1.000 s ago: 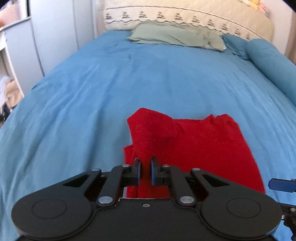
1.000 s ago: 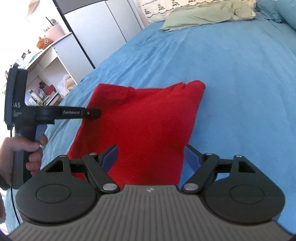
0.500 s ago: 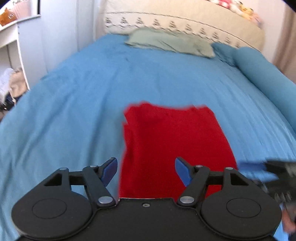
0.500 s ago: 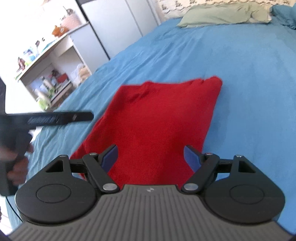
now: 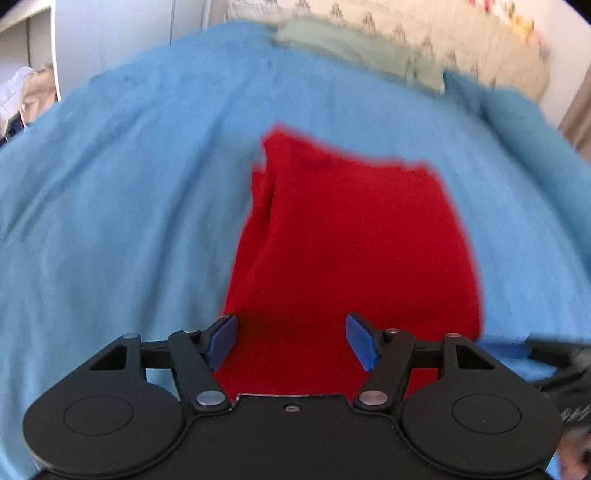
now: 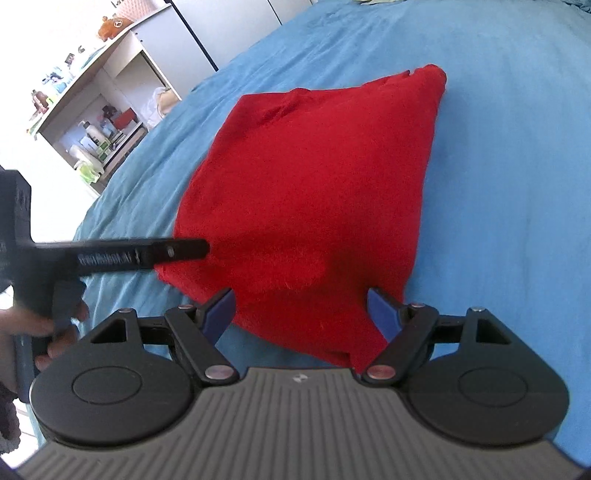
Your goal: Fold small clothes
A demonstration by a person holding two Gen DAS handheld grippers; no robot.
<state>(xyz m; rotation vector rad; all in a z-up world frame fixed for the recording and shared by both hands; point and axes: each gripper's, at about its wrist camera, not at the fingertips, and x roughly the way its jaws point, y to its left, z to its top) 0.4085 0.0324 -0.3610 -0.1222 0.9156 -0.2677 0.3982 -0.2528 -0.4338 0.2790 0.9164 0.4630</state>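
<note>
A small red garment (image 5: pixel 354 243) lies folded flat on the blue bedspread (image 5: pixel 129 206); it also shows in the right wrist view (image 6: pixel 314 192). My left gripper (image 5: pixel 291 339) is open and empty, just above the garment's near edge. My right gripper (image 6: pixel 301 310) is open and empty over the garment's near right corner. The left gripper's finger (image 6: pixel 140 254) reaches in from the left over the garment's near left edge in the right wrist view. The right gripper shows blurred at the far right of the left wrist view (image 5: pixel 546 354).
A green pillow (image 5: pixel 354 48) and the patterned headboard (image 5: pixel 424 33) lie at the far end of the bed. A blue bolster (image 5: pixel 535 140) runs along the right side. A grey wardrobe (image 6: pixel 229 22) and white shelves (image 6: pixel 92 110) with small items stand to the left of the bed.
My left gripper let go of the red sleeve, which now lies flat on the garment, opened, and drew back towards the near edge. My right gripper moved closer to the garment and stayed open.
</note>
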